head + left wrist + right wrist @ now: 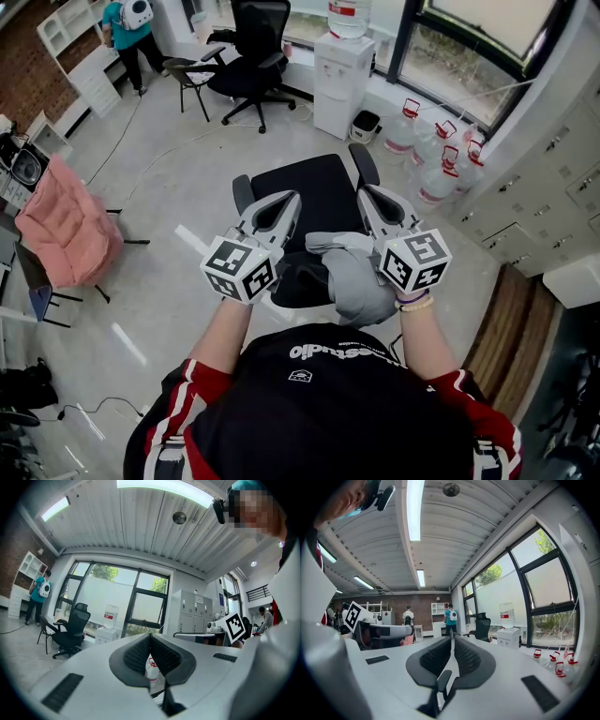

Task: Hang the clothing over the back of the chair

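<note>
We see a bright room: daylight floods in through the windows (469, 42), blown out white in the left gripper view, and ceiling strip lights (414, 508) glare. Shadows on the floor (178, 178) are soft. Both gripper views bulge, with black corners.

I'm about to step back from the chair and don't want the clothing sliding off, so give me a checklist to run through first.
1. The grey fabric garment is draped over the back of the black office chair: ok.
2. The left gripper is shut with nothing between its jaws: ok.
3. The right gripper is shut and empty too: ok.
4. Garment spread along the back: not ok, it looks bunched toward the right side.
5. Garment's near side hanging securely: cannot tell, hidden by the person's torso.
</note>
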`<state>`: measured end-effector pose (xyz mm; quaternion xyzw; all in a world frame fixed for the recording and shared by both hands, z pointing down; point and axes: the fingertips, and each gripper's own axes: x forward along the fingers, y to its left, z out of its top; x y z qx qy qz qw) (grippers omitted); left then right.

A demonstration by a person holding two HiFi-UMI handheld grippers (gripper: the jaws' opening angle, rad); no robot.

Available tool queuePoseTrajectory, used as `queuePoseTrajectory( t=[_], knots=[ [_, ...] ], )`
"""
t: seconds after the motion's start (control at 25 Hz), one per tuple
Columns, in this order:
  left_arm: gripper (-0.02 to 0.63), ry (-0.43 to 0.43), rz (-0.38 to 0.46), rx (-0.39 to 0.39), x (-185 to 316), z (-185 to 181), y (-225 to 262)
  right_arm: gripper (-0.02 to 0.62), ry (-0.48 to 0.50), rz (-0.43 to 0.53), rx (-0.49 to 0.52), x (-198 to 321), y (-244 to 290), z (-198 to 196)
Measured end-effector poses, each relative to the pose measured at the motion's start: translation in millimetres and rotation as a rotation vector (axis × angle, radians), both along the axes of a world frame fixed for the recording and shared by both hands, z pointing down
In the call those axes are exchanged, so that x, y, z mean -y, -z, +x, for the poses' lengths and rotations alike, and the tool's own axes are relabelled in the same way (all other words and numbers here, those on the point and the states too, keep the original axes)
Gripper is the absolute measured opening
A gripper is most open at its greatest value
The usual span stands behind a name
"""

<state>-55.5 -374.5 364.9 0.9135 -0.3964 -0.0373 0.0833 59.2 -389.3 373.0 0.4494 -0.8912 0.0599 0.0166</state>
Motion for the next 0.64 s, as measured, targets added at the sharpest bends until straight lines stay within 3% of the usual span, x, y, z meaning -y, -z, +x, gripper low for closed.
queuePoseTrajectory(
  t=[0.64],
  knots=[
    [0.021, 0.012, 0.000, -0.001, 2.7, -4.6, 4.3, 0.023, 0.001, 0.005, 0.008, 4.3, 6.5, -1.0]
  ],
)
